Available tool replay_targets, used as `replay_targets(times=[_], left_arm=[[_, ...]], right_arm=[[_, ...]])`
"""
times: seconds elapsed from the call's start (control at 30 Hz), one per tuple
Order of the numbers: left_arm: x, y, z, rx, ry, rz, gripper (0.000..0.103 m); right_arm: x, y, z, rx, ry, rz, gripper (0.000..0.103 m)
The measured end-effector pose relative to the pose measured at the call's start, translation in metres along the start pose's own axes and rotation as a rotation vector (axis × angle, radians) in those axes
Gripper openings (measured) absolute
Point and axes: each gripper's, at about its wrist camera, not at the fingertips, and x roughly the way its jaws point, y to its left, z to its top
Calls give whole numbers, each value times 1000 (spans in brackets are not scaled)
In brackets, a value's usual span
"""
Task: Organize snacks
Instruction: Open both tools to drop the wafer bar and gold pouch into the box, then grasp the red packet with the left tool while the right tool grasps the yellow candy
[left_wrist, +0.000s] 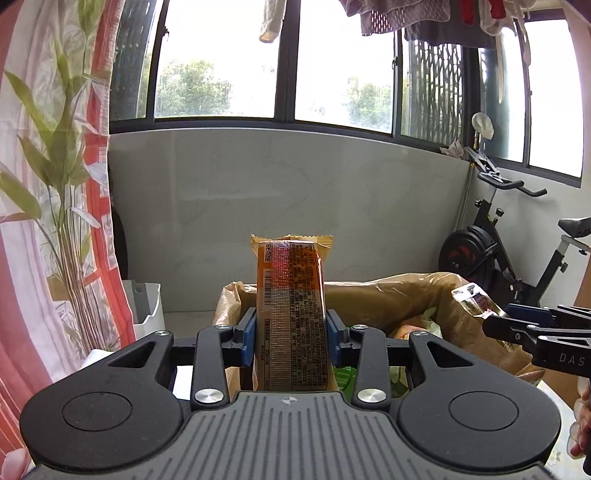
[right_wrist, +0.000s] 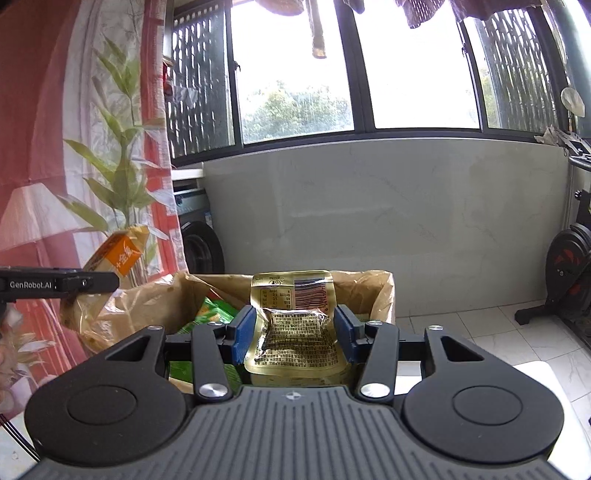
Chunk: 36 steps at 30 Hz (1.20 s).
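Left claw (left_wrist: 290, 338) clenched on orange pack (left_wrist: 290, 314), long axis upright along fingers. Right claw (right_wrist: 293, 334) grasps gold pouch (right_wrist: 293, 325), sides pinched. Bag-lined box (right_wrist: 380, 295) sits just ahead and below both claws; right one looks nearer its opening.

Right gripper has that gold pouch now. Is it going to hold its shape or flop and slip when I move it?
The gold pouch is buckled between the right gripper's pads, so it is probably soft and will flex rather than stay flat. Its film looks glossy, so it might slide under a quick swing. The top edge stands free above the pads and may droop.
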Motion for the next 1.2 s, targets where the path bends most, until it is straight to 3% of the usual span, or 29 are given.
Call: replay_targets(times=[0.2, 0.27, 0.57, 0.8, 0.93, 1.2], left_arm=[[25, -3, -8, -9, 50, -7, 43], [21, -2, -11, -17, 47, 2, 53], [-21, 21, -21, -39, 36, -34, 54], [-61, 23, -47, -74, 39, -89, 56], [-71, 17, -70, -87, 61, -111, 56], [-58, 3, -118, -91, 172, -114, 56]], right_arm=[[2, -6, -9, -6, 41, -42, 60], [-3, -8, -10, -4, 41, -45, 68], [-52, -21, -19, 60, -20, 19, 68], [-92, -21, -48, 51, -24, 51, 68], [-105, -23, -78, 85, 45, 53, 68], [-101, -26, -141, 198, 293, 28, 68]])
